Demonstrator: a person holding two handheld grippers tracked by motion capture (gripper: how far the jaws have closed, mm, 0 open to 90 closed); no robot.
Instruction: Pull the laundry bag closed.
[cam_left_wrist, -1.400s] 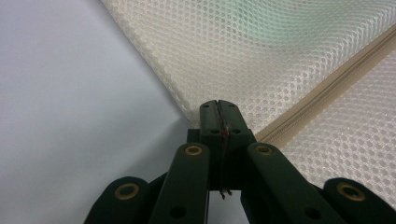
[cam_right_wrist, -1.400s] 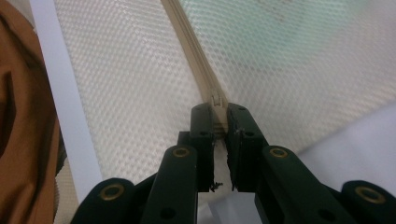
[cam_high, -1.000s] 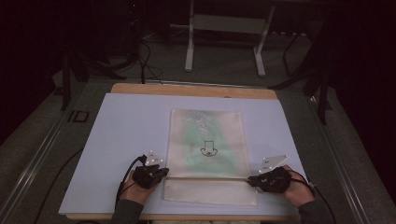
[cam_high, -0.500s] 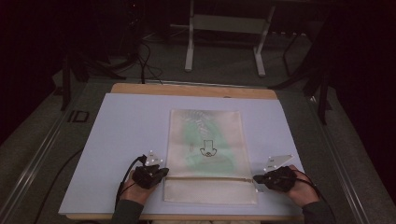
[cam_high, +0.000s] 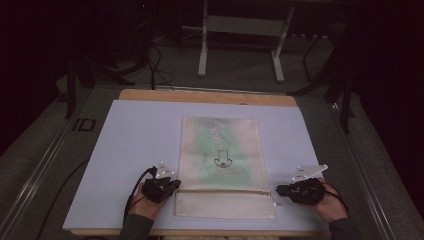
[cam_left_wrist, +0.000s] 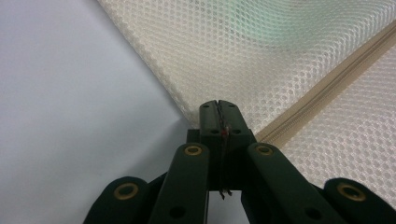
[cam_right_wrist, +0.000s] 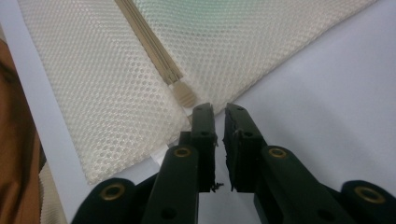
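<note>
White mat (cam_high: 130, 145) holds zipped mesh pouch (cam_high: 220, 145), green contents.

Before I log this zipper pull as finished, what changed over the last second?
The right gripper slid rightward along the zipper to the mesh bag's right edge; its jaws have just been opening, with a narrow gap and nothing between them now. The left gripper stayed shut on the bag's left edge, and the bag itself did not shift on the table.
</note>
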